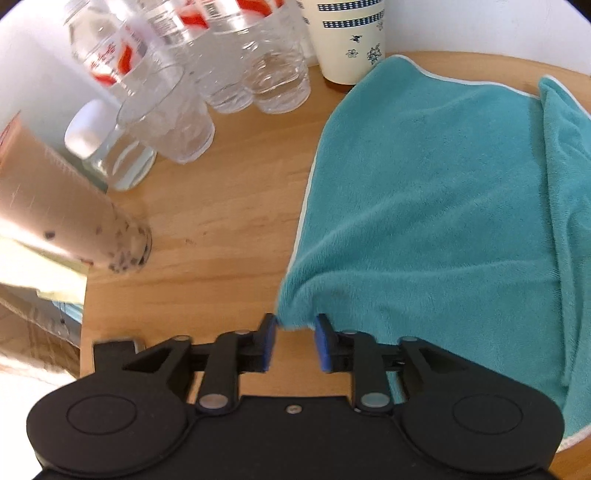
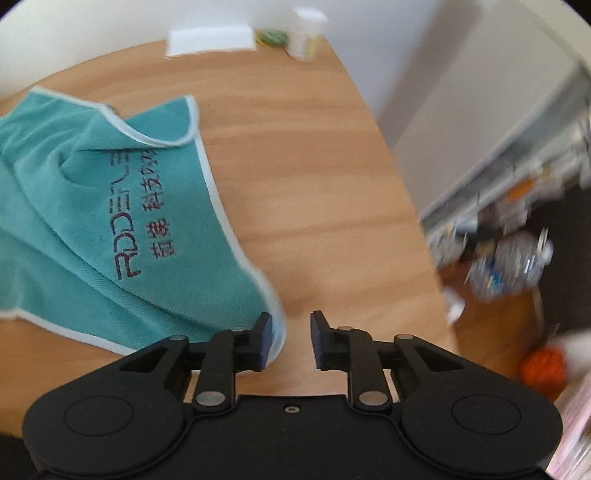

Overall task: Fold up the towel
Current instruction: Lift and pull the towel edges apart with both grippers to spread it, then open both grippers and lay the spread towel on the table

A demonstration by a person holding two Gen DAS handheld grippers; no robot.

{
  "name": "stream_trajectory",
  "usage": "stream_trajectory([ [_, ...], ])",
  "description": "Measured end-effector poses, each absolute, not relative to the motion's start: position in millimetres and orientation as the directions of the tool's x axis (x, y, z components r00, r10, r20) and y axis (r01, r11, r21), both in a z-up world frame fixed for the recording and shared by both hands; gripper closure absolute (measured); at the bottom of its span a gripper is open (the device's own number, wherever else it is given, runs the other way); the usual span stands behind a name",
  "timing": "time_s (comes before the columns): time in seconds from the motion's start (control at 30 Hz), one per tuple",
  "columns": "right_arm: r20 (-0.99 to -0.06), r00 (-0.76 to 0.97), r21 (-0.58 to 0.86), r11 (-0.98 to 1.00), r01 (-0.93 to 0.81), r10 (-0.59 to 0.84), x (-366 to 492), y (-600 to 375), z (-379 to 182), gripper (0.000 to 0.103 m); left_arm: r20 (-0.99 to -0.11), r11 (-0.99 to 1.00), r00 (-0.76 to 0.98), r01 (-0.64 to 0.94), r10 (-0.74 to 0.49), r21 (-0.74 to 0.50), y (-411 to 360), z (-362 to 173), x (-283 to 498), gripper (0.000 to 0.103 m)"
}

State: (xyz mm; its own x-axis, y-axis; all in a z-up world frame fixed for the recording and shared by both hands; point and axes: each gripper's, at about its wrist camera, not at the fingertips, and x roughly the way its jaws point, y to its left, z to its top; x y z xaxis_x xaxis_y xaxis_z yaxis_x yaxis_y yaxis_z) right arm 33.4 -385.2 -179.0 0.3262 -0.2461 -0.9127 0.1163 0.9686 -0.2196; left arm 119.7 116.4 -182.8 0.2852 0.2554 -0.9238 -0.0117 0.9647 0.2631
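A teal towel (image 1: pixel 436 192) with a pale hem lies spread on the round wooden table (image 1: pixel 221 206), a fold standing up along its right side. My left gripper (image 1: pixel 295 341) is open, and the towel's near left corner hangs just at its fingertips, between the blue pads. In the right wrist view the same towel (image 2: pixel 110 206) shows dark printed lettering and a rumpled far edge. My right gripper (image 2: pixel 291 341) is open at the towel's near right corner, whose hem runs beside the left finger (image 2: pixel 264 341). Nothing is clamped in either.
Several clear plastic bottles (image 1: pixel 207 74), a paper cup (image 1: pixel 351 40) and a milk tea cup (image 1: pixel 74 221) crowd the table's far left. A white box (image 2: pixel 210 42) and small jar (image 2: pixel 306 33) stand at the far edge. Beyond the table's right edge (image 2: pixel 417 221) is a cluttered floor.
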Motion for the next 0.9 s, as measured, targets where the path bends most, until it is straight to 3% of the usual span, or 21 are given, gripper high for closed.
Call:
stream_trajectory([
  [0.07,-0.902,0.361,-0.225,0.972,0.071,-0.235,39,-387,-171,0.070,-0.934,0.973,0.278,-0.015,0.226,0.231,119,-179,112,0.059],
  [0.2,-0.867,0.486,-0.163,0.984,-0.068,-0.110,60,-384,-153,0.070,-0.956,0.988,0.248,-0.017,0.153,0.154,117,-179,98,0.059],
  [0.33,-0.833,0.554,-0.185,0.939,-0.289,0.007,91,-354,-149,0.070,-0.956,0.987,0.243,-0.033,0.163,0.160,107,-185,85,0.059],
  [0.47,-0.838,0.539,-0.193,0.878,-0.438,0.084,120,-331,-158,0.070,-0.968,0.995,0.231,-0.052,0.098,0.088,100,-190,78,0.060],
  [0.67,-0.872,0.480,-0.226,0.793,-0.565,0.094,143,-314,-182,0.071,-0.969,0.995,0.231,-0.065,0.085,0.071,88,-191,77,0.060],
  [0.8,-0.879,0.461,-0.209,0.774,-0.598,0.119,149,-311,-188,0.071,-0.967,0.996,0.240,-0.064,0.082,0.068,77,-188,78,0.062],
  [0.9,-0.889,0.441,-0.220,0.731,-0.646,0.123,151,-304,-200,0.071,-0.968,0.996,0.238,-0.064,0.082,0.069,71,-189,80,0.074],
])
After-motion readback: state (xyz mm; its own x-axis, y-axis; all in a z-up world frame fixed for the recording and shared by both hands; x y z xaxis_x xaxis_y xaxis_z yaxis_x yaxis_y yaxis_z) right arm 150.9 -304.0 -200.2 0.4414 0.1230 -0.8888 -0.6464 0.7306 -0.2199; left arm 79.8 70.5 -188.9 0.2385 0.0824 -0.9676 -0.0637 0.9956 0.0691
